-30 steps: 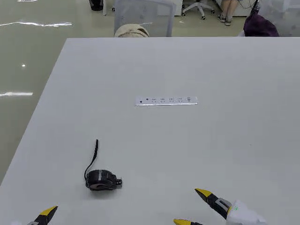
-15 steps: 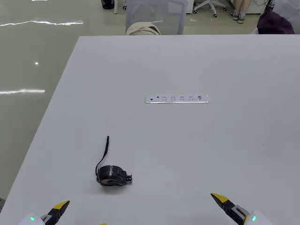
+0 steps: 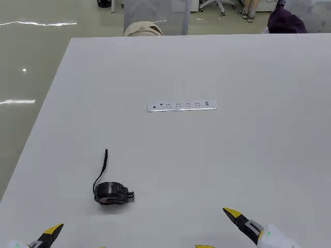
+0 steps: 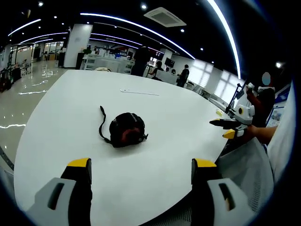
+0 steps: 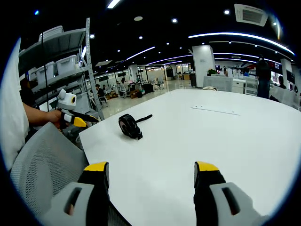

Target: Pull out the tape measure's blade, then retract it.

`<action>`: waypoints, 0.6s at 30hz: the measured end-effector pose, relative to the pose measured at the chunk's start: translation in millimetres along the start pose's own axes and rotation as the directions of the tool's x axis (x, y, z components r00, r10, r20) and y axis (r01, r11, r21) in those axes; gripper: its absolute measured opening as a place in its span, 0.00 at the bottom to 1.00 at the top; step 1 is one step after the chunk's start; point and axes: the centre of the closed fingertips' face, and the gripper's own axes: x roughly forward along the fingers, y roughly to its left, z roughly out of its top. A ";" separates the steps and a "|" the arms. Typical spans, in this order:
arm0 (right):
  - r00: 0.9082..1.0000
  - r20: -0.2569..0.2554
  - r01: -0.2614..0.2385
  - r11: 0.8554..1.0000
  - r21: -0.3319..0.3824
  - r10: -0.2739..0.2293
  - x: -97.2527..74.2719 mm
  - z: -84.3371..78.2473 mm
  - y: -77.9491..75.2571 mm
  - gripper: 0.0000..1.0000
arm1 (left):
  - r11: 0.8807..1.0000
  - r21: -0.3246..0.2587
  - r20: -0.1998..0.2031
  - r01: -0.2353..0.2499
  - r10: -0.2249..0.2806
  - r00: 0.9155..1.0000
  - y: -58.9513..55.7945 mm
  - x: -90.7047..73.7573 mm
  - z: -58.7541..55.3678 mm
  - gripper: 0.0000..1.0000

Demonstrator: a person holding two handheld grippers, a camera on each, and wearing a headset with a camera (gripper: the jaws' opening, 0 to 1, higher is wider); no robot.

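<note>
Gaping, left tongs (image 4: 141, 163) and right tongs (image 5: 151, 165) face a round black tape measure (image 3: 110, 193) on a smooth table (image 3: 207, 155).

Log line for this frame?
tape measure: on table, retracted | left gripper: open, clear | right gripper: open, clear | phase: pre-grasp

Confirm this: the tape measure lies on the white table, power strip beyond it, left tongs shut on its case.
Not shut: the left gripper view shows the left tongs open, short of the tape measure. It does lie on the white table, power strip beyond it.
</note>
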 end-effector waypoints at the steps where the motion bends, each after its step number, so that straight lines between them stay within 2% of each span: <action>1: 1.000 -0.002 -0.002 1.000 0.001 0.002 0.0 0.0 0.5 0.74 | 1.000 0.000 0.000 0.000 0.000 1.000 -2.4 -0.8 1.8 0.86; 18: 1.000 -0.008 -0.001 1.000 0.012 0.001 1.2 -2.6 0.7 0.74 | 1.000 -0.013 -0.004 0.005 -0.005 1.000 -1.2 0.4 -2.8 0.86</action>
